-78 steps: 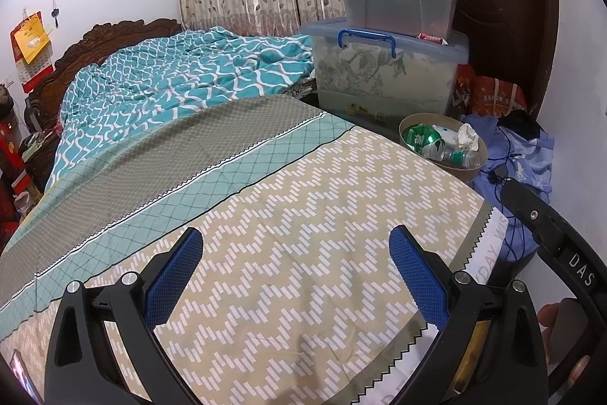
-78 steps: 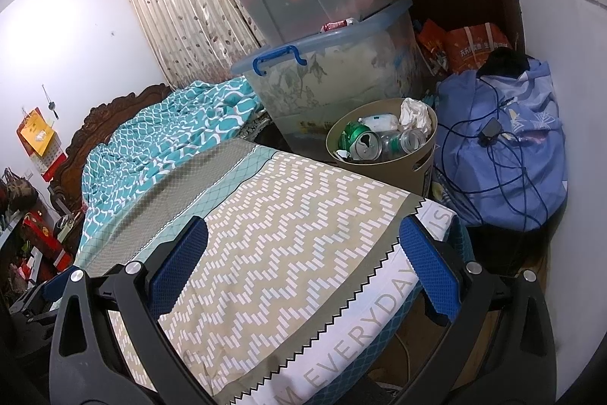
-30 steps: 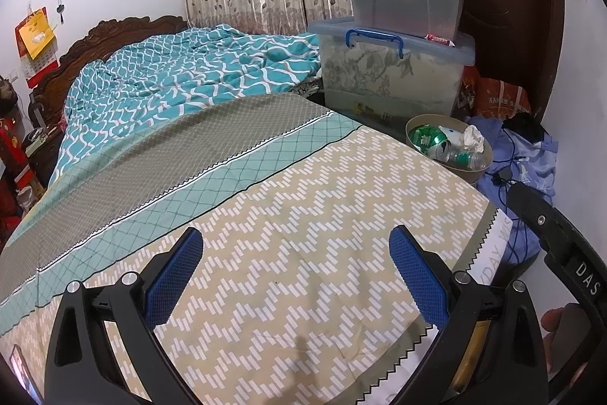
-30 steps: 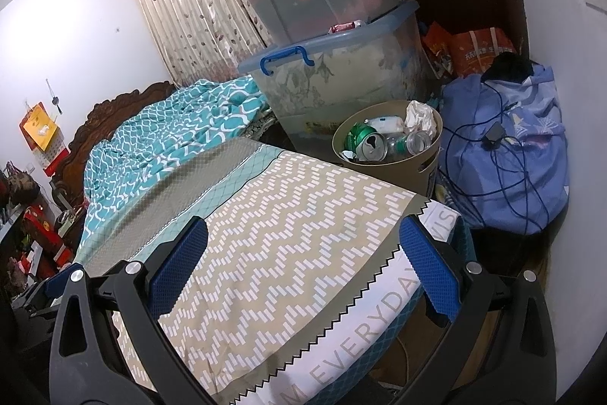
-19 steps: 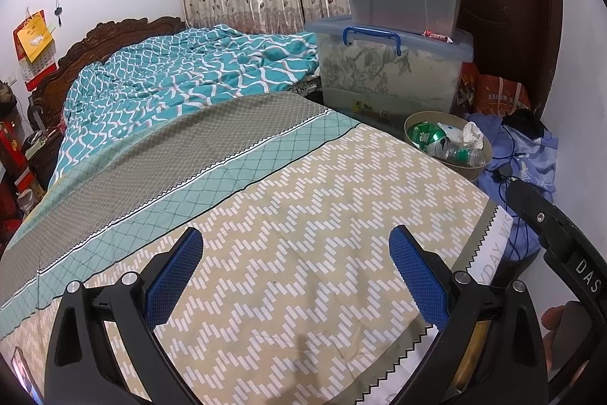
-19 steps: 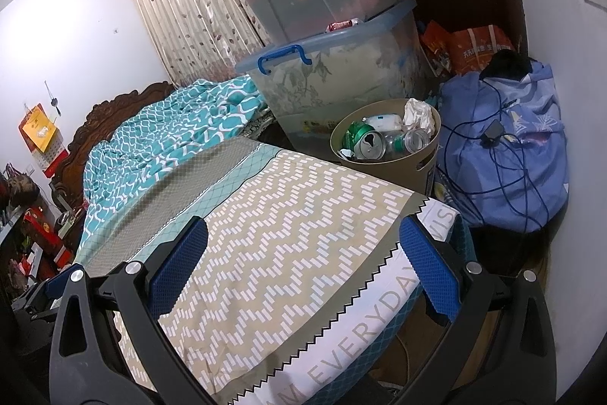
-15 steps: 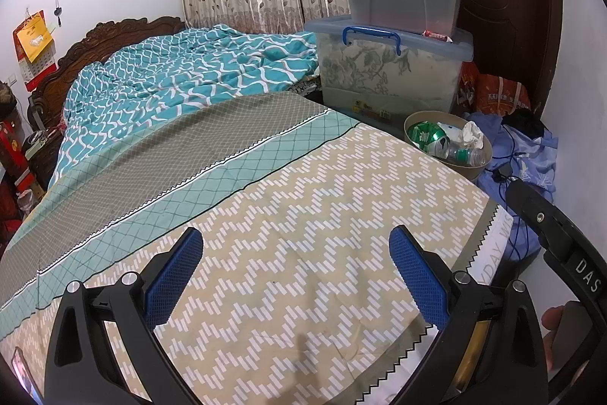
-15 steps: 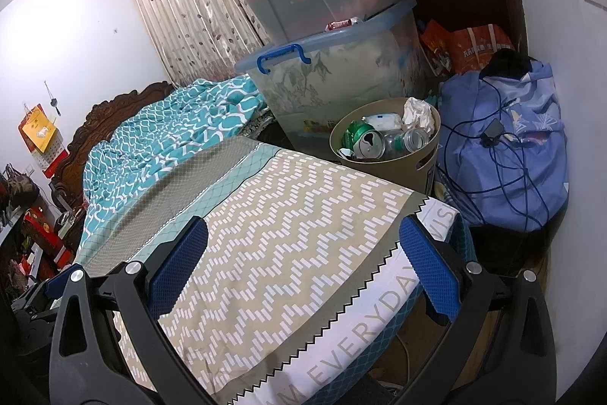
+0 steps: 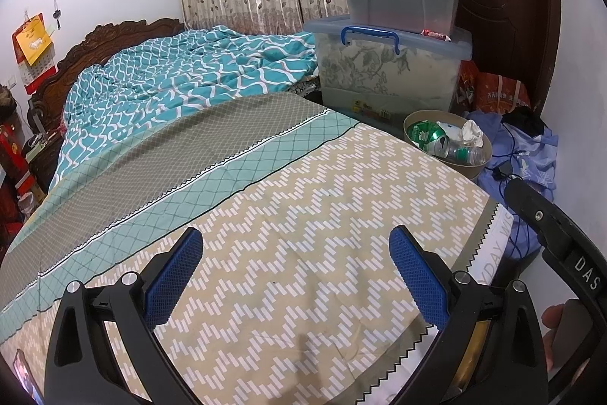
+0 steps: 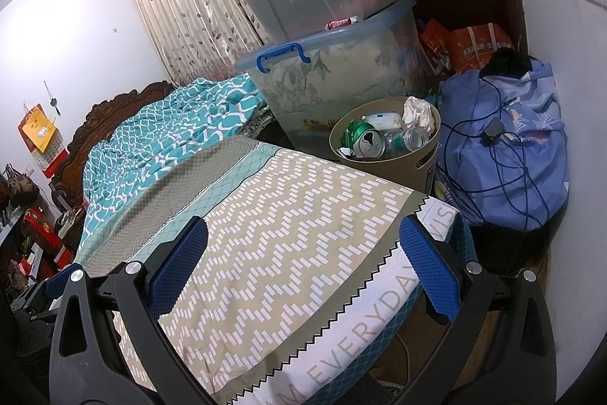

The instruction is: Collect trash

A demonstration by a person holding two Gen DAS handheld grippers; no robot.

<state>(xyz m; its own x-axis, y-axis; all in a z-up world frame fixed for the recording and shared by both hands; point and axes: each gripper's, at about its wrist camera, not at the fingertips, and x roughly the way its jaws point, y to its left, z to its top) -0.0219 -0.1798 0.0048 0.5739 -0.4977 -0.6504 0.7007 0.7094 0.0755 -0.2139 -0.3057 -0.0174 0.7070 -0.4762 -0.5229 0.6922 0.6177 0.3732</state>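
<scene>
Both grippers held above the foot of a bed point(image 9: 303, 215), jaws spread wide, nothing between the blue pads of either. Left gripper point(image 9: 296, 264) over the zigzag-patterned sheet, well back from the bed's far corner; right gripper point(image 10: 303, 253) over the same sheet but closer to the printed hem and the corner. Trash already gathered in a tan bin point(image 10: 402, 166) on the floor just beyond that corner, beside the stacked storage boxes point(image 10: 334, 63) and next to a blue bag point(image 10: 504, 154) draped with cables. Inside the bin: a green can point(image 10: 366, 139) lying on its side with its open end toward the right camera, a clear bottle point(image 10: 408, 139) lying beside it with its long axis running roughly left to right, crumpled paper point(image 10: 419, 111) against the far rim. From the left view, bin point(image 9: 474, 173) ahead and to the right, well apart from the fingers; from the right view, ahead and slightly right of centre, nearer though still clear of the fingertips. Right hand judged the closer one to the bin. No loose litter visible on the sheet between or ahead of either pair of fingers, so collection appears largely finished, or any remaining piece lies out of view.
</scene>
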